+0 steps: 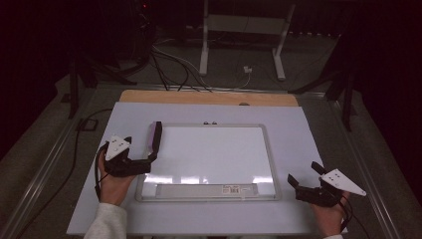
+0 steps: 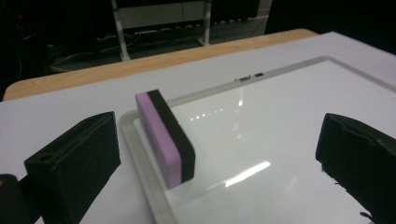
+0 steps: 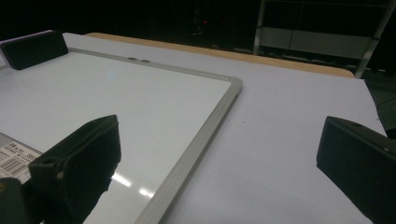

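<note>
Beside eraser, open left hand-held gripper

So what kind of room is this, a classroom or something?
More likely a lab or recording studio: a whiteboard with an eraser lies flat on a paper-covered table, cables trail over the dark floor, and each hand works a hand-held gripper.

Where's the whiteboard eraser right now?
In the high view the purple-and-black eraser stands on edge at the whiteboard's left rim near its far corner, just ahead of the open left gripper and untouched by it.
</note>
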Available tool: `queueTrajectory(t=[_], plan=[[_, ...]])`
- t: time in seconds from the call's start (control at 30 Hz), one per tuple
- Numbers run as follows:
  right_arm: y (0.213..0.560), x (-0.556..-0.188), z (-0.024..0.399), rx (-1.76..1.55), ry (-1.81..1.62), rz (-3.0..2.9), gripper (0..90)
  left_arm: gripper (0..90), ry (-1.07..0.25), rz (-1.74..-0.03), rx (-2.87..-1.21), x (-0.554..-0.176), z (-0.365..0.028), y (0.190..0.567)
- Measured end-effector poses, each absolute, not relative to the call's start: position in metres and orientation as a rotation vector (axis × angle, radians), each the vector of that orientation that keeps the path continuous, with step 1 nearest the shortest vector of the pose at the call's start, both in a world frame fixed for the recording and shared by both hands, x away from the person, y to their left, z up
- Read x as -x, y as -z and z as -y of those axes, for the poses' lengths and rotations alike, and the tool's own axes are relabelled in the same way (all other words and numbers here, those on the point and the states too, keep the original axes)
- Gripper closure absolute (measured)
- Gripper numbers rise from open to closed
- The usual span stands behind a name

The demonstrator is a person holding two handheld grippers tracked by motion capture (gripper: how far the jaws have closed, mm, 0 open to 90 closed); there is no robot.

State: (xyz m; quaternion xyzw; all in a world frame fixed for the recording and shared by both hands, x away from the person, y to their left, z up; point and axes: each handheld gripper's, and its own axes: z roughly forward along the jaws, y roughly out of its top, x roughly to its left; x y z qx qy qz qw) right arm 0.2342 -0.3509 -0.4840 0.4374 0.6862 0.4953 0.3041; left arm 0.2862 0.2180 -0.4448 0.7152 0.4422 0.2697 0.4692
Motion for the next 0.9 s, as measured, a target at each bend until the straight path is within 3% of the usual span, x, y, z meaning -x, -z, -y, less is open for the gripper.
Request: queueTrajectory(t=[0.9], plan=[[0.483, -0.233, 0.345, -1.141, -1.324, -1.828, 0.4, 0.7, -0.715, -1.052, -1.681, -0.242, -0.241, 0.464]])
